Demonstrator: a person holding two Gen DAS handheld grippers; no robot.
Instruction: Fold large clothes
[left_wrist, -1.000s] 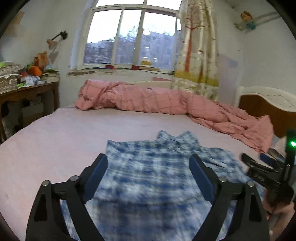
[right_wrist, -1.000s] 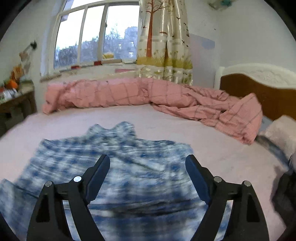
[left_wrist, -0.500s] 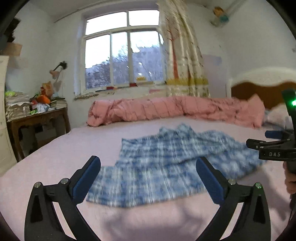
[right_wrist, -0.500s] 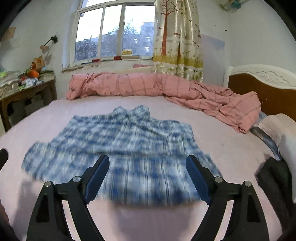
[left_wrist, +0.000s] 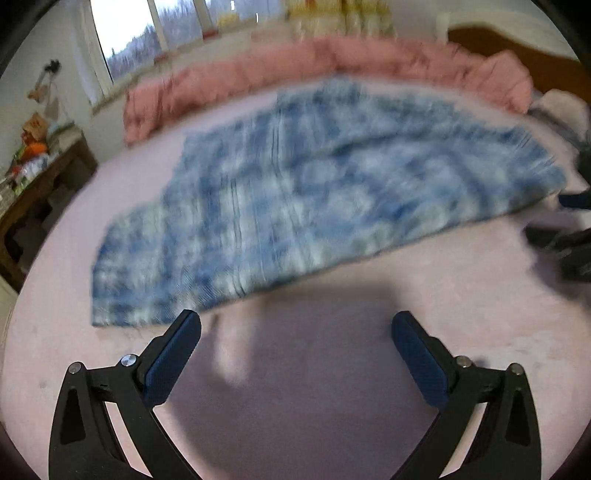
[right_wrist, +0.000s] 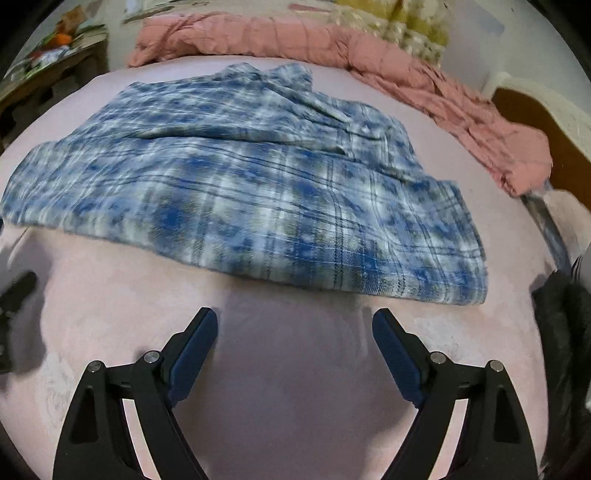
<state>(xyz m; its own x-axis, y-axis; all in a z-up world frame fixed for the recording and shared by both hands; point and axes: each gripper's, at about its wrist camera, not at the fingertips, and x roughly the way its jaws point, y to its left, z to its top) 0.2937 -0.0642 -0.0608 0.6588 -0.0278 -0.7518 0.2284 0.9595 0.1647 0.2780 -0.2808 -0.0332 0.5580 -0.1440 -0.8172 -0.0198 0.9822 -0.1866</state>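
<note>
blue plaid shirt (right_wrist: 258, 192) flat on pink bed (right_wrist: 295, 369); l gripper (left_wrist: 295, 325) & r gripper (right_wrist: 294, 321) agape, empty

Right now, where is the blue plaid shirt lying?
The blue plaid shirt lies spread on the pink bed, ahead of both open grippers in both wrist views, with the rumpled pink quilt beyond its collar.

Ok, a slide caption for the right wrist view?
Right gripper, jaws open and empty, above pink bed sheet just short of the blue plaid shirt.
</note>
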